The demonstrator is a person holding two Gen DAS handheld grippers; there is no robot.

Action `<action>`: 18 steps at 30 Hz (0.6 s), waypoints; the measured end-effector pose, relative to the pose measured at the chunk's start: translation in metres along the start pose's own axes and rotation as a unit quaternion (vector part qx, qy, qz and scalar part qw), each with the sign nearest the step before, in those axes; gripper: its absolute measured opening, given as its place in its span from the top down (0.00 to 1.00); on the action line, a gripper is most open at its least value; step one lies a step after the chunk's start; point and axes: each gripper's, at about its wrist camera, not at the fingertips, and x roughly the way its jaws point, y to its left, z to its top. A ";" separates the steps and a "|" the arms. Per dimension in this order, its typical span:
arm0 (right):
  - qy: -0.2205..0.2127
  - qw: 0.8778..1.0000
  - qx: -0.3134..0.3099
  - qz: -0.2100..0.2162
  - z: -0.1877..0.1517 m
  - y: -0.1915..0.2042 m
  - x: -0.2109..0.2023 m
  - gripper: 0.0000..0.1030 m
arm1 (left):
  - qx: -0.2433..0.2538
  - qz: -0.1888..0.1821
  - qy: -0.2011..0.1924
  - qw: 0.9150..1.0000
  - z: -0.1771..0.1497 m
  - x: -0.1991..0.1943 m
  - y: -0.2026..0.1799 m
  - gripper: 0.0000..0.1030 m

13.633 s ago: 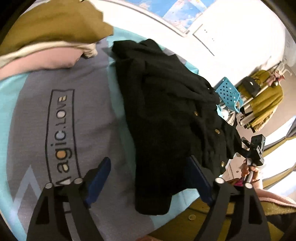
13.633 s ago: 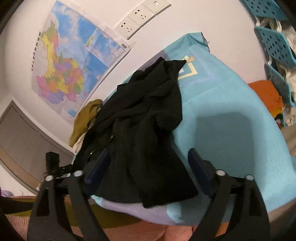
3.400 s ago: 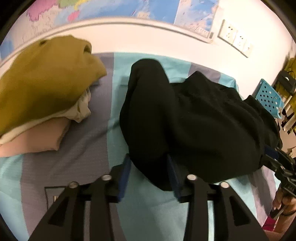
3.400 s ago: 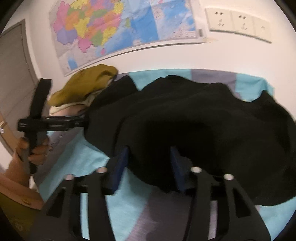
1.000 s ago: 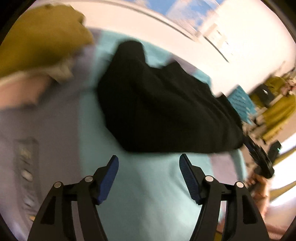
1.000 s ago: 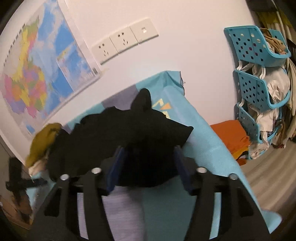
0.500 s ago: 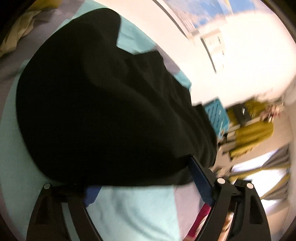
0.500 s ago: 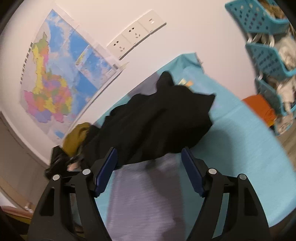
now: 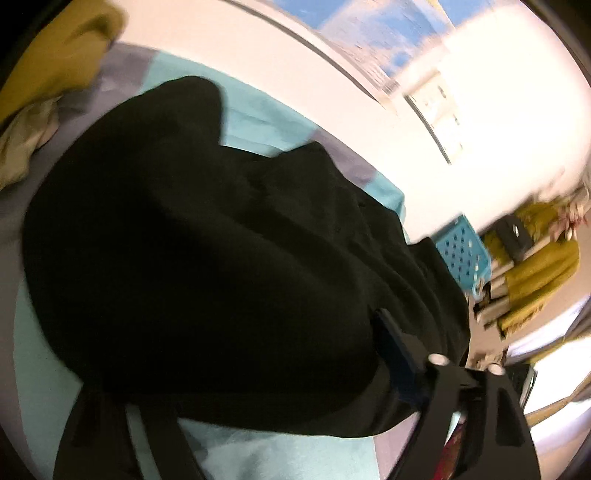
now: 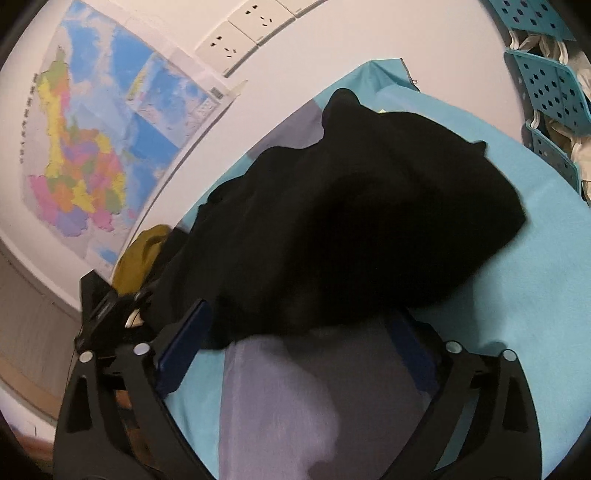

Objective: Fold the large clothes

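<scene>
The black garment (image 10: 343,229) is a soft, matte, thick-looking cloth heaped in a rounded, rumpled mound with a small peak toward the upper middle of the right wrist frame. It lies on a smooth bedspread (image 10: 546,295) of turquoise with a grey-lilac band. A mustard-yellow cloth (image 9: 55,62) sits bunched in the upper left of the left wrist frame, over a pale cream piece. A glossy coloured map (image 10: 85,147) and white wall sockets (image 10: 251,29) fill the upper left of the right wrist frame; perforated turquoise plastic baskets (image 10: 554,85) hang at the upper right.

The right gripper (image 10: 299,347) has just been opening; its 2 blue-padded jaws stand wide apart, the garment's near hem lying between their tips, not pinched. The left gripper (image 9: 240,373) has also just been opening and stands spread; the garment's lower edge drapes over its left finger and hides it, and the picture is blurred.
</scene>
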 end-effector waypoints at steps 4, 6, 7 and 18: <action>-0.019 0.999 0.029 -0.012 0.012 0.002 0.017 0.04 | -0.019 -0.008 0.010 1.000 0.004 0.003 0.010 0.15; -0.037 0.998 0.052 -0.017 0.015 0.001 0.019 0.04 | -0.050 -0.016 0.002 0.999 0.007 0.000 0.019 0.21; -0.042 0.997 0.058 -0.017 0.014 0.002 0.018 0.05 | -0.057 -0.014 -0.001 0.998 0.007 -0.002 0.020 0.24; -0.032 0.996 0.067 -0.052 0.007 -0.009 0.003 0.05 | -0.020 0.027 0.006 0.999 0.007 -0.002 0.014 0.17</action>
